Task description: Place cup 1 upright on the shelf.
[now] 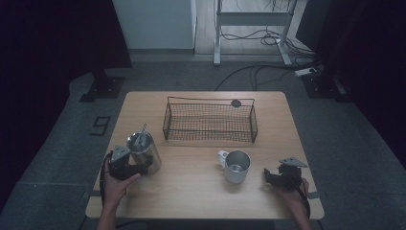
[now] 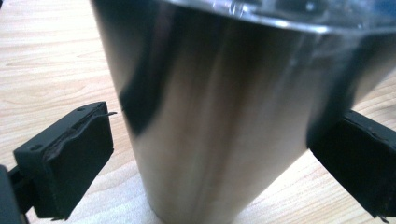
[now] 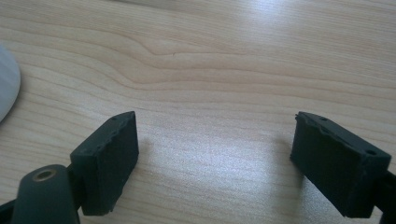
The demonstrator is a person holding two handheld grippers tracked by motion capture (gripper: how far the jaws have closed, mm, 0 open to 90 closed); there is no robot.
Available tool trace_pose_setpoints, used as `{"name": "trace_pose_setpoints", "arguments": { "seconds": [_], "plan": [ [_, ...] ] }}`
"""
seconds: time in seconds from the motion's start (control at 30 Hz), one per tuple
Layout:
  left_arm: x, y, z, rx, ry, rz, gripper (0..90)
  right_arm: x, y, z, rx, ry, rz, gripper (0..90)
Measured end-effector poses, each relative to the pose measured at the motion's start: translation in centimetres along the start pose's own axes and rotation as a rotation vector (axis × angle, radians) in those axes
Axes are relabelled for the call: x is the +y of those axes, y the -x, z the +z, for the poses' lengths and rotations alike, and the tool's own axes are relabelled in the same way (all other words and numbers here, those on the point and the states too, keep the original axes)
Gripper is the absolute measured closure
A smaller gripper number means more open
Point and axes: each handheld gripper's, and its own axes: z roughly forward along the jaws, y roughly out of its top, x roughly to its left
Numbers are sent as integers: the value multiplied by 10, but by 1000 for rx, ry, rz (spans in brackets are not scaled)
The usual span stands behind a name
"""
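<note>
The steel tumbler (image 1: 143, 152) stands upright on the worktop (image 1: 191, 191), at about 8 o'clock from the middle of the top, with a lid and a straw at its mouth. The left hand-held gripper (image 1: 139, 167) sits at the tumbler's 6 o'clock side, low against its wall. In the left gripper view the tumbler (image 2: 219, 130) rises between the two black jaws; the left pad (image 2: 79, 163) stands clear of the metal with bare wood showing between, and the right one lies very close to the wall, so the jaws are wide and not pressing.

The right hand-held gripper (image 1: 268, 176) rests at about 4 o'clock on the worktop, just beside a white-handled steel mug (image 1: 237, 166) at its 9 o'clock. In the right gripper view its jaws stand apart with only wood grain (image 3: 210, 93) between them, holding nothing.

A wire basket (image 1: 210, 122) stands at 12 o'clock, well apart from both.
</note>
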Motion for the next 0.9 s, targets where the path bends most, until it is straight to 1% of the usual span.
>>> {"name": "trace_pose_setpoints", "arguments": {
  "seconds": [0.13,0.3,0.33,0.43,0.53,0.6,0.7,0.77,0.9],
  "plan": [
    [2,-1,3,-8,10,3,0,0,0,0,0,0,0,147],
    [5,0,7,-7,19,15,0,0,0,0,0,0,0,147],
    [6,0,8,-7,28,24,0,0,0,0,0,0,0,147],
    [8,0,11,-10,34,26,0,0,0,0,0,0,0,147],
    [8,-1,12,-13,36,24,0,0,0,0,0,0,0,147],
    [11,0,15,-9,36,34,0,0,0,0,0,0,0,147],
    [12,1,16,-8,42,39,2,0,0,0,0,0,0,147],
    [12,1,18,-10,57,39,14,0,0,0,0,0,0,148],
    [13,0,18,-10,57,50,26,0,0,0,0,0,0,149]
  ]
}}
